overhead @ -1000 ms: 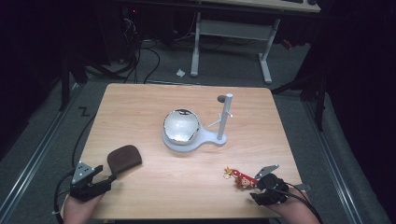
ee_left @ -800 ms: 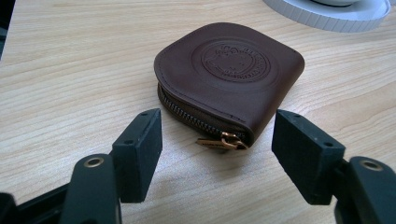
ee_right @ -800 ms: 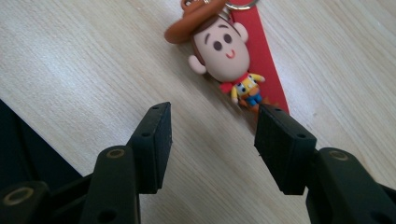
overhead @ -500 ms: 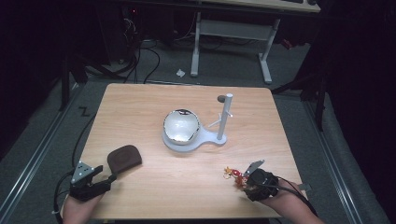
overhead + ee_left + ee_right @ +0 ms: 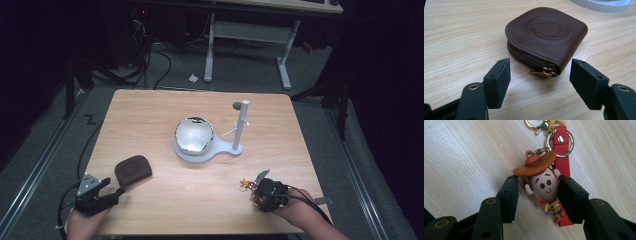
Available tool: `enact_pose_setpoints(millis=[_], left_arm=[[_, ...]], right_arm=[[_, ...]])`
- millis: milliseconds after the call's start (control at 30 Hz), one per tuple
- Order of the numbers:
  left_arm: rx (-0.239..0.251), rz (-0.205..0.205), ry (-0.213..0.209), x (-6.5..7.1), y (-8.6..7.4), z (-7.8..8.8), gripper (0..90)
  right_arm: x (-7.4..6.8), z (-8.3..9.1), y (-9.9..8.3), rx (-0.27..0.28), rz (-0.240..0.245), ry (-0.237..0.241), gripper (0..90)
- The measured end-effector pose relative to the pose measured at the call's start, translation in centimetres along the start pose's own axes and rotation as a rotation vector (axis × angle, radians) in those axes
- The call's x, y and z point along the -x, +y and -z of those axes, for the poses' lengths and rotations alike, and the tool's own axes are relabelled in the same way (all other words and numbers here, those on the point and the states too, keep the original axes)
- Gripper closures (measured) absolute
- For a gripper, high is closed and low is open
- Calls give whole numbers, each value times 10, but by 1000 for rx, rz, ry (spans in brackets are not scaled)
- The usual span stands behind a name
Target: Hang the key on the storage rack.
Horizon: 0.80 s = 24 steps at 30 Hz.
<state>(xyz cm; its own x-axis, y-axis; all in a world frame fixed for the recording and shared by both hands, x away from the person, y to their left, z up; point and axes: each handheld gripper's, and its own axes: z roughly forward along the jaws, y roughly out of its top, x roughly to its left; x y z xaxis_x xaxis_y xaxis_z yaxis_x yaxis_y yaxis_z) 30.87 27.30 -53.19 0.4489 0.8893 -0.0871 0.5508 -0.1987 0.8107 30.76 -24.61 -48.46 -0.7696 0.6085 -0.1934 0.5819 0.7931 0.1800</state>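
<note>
A brown leather zip pouch (image 5: 549, 35) lies flat on the wooden table (image 5: 150, 115), near the front left (image 5: 132, 169). My left gripper (image 5: 540, 67) is open just short of it, its jaws wide apart on either side of the brass zip pull (image 5: 544, 73); in the high view the left gripper (image 5: 114, 192) is at the table's front left corner. A cowboy figure keychain (image 5: 545, 185) with a red strap (image 5: 562, 157) lies at the front right (image 5: 245, 185). My right gripper (image 5: 539, 181) is open and straddles the figure's head, the right jaw touching it, the left jaw slightly apart.
A white stand (image 5: 227, 148) with a shiny round bowl (image 5: 194, 135) and an upright post (image 5: 241, 125) sits mid-table; its base edge (image 5: 604, 3) shows beyond the pouch. A small dark object (image 5: 236, 105) lies behind the post. The table's front edge is close to both hands.
My right gripper has moved left and forward onto the keychain, so its jaws now flank the figure. The left gripper and the pouch have stayed in place.
</note>
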Motion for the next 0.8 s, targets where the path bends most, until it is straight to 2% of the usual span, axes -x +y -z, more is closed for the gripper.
enact_pose_setpoints(millis=[200, 533, 800], left_arm=[[-1, 0, -4, 0, 0, 0, 335], [-3, 3, -6, -1, -1, 0, 335], [16, 15, -3, -1, 0, 2, 336]], right_arm=[[-3, -7, 1, -5, 8, 25, 541], [1, -8, 4, 6, -29, 77, 583], [8, -10, 4, 17, -74, 129, 615]])
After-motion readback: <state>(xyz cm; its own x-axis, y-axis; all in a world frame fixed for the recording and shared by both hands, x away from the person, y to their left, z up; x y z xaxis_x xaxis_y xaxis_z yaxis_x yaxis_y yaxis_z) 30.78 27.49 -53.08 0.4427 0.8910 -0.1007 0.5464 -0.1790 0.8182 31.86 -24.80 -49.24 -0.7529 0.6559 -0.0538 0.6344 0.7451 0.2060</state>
